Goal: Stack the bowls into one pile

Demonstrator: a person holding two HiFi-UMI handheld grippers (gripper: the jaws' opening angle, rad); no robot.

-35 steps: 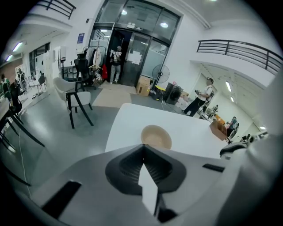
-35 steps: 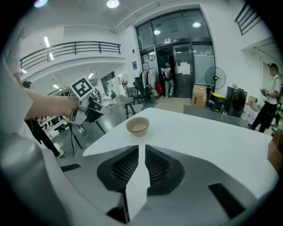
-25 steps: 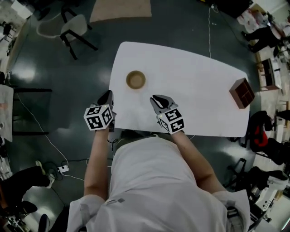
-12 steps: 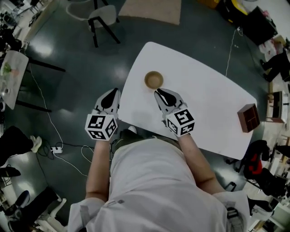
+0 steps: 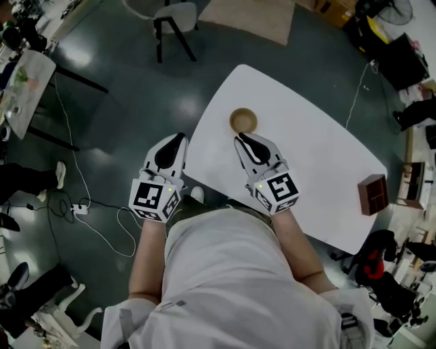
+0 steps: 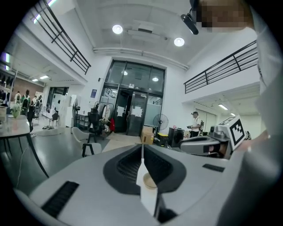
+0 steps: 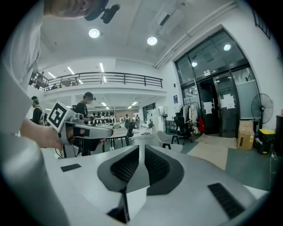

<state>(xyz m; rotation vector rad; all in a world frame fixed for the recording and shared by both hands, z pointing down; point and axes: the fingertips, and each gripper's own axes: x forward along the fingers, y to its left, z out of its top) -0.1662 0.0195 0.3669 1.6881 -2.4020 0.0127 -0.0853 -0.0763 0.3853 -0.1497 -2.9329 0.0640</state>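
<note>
One brown wooden bowl [image 5: 243,120] stands on the white table [image 5: 320,163], near its left edge. Through the slit of the left jaws it shows again as the bowl [image 6: 150,181]. My right gripper [image 5: 249,142] hovers over the table just short of the bowl, its tips apart from it. Its jaws have just closed a little and stand shut with nothing between them, as the right gripper [image 7: 141,148] view confirms. My left gripper [image 5: 172,146] hangs past the table's left edge, over the floor. In its own view the left gripper [image 6: 142,148] is shut and holds nothing.
A dark brown square box [image 5: 375,194] sits at the table's far right corner. A grey chair [image 5: 172,19] stands on the floor beyond the table. Cables [image 5: 82,204] trail over the dark floor at the left. People and desks fill the hall behind.
Both grippers have risen and moved forward together. The right tips now lie just short of the bowl. The head view has swung, so the table sits further right in it.
</note>
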